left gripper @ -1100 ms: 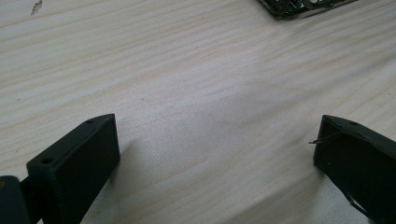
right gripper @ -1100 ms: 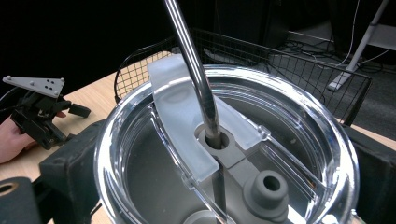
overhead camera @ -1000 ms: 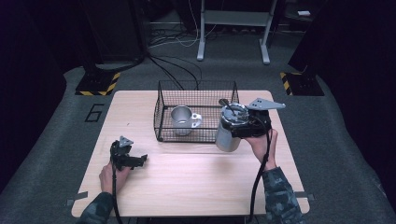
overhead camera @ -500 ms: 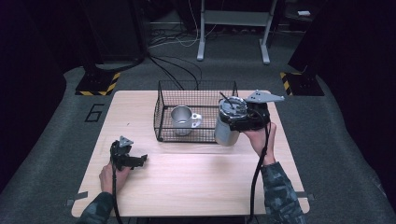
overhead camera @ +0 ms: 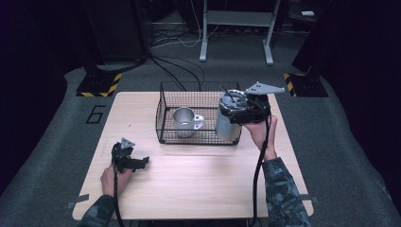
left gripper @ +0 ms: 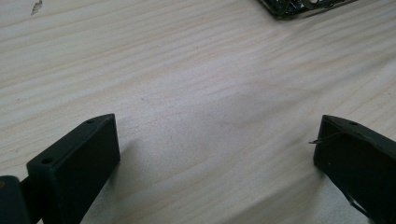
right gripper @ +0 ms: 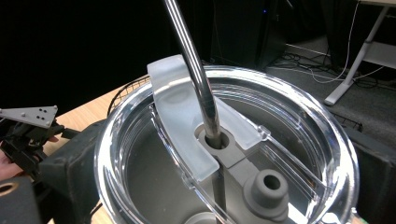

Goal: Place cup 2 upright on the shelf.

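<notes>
Right gripper (overhead camera: 239, 112), jaws clamped on a steel tumbler (overhead camera: 227, 124) held above the wire basket (overhead camera: 163, 116), right end, beside a metal mug (overhead camera: 184, 121). Left gripper (left gripper: 210, 154) rests wide open, empty, on the table (overhead camera: 198, 175). Risk: the tumbler may catch the rim, apparently close below. The right gripper view adds the clear lid (right gripper: 299, 121) and straw (right gripper: 194, 70).

A dark lab: floor cables (overhead camera: 179, 75), hazard-striped stand bases (overhead camera: 98, 85).

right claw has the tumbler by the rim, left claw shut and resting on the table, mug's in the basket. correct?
One error: the left claw is open, its jaws wide apart over bare table in the left gripper view. The right claw does hold the tumbler, and the mug sits in the basket.
</notes>
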`<state>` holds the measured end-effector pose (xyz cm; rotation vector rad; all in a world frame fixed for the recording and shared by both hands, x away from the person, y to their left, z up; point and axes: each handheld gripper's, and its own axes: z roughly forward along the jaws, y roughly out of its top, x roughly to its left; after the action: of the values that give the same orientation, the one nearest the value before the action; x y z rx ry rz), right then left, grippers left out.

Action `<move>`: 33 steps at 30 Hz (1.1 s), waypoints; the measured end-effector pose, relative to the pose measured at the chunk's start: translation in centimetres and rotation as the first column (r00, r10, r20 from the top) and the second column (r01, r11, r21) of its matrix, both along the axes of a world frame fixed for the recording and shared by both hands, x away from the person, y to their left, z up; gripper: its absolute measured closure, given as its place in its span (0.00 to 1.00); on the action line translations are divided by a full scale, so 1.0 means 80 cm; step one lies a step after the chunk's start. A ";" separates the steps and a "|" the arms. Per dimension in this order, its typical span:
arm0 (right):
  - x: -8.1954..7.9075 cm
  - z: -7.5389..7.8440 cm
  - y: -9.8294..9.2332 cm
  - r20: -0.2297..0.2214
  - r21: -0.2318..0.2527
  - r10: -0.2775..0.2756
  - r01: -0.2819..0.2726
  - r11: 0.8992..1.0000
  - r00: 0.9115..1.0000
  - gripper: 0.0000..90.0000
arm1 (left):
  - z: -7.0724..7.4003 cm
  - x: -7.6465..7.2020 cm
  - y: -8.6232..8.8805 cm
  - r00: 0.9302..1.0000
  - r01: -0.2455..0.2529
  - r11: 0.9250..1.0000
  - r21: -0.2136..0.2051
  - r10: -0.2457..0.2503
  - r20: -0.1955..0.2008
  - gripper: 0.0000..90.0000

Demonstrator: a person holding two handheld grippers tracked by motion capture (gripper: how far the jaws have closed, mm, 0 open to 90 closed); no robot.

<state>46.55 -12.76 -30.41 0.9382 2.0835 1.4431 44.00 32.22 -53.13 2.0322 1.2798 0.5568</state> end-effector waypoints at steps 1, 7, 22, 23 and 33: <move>0.001 0.001 0.001 0.002 -0.003 0.001 -0.001 1.000 1.000 0.04 | 0.000 0.000 0.000 1.000 0.000 1.000 0.000 0.000 0.000 0.00; 0.011 0.004 0.007 0.005 -0.005 0.005 -0.005 1.000 1.000 0.04 | 0.000 0.000 0.000 1.000 -0.001 1.000 -0.001 0.001 0.000 0.00; 0.043 0.001 0.017 0.004 -0.020 -0.040 0.041 0.999 0.999 0.04 | 0.000 0.000 0.000 1.000 -0.001 1.000 -0.002 0.001 0.001 0.00; 0.044 0.002 0.017 0.011 -0.026 -0.040 0.040 0.999 0.999 0.04 | 0.000 0.000 0.000 1.000 -0.001 1.000 -0.002 0.001 0.001 0.00; 0.061 -0.001 0.025 0.024 -0.025 -0.073 0.074 0.997 0.997 0.04 | 0.000 0.000 0.000 1.000 -0.002 1.000 -0.003 0.002 0.001 0.00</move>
<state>51.45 -10.75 -30.49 0.9735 2.0244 1.3803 44.00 32.19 -53.15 2.0280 1.2809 0.5564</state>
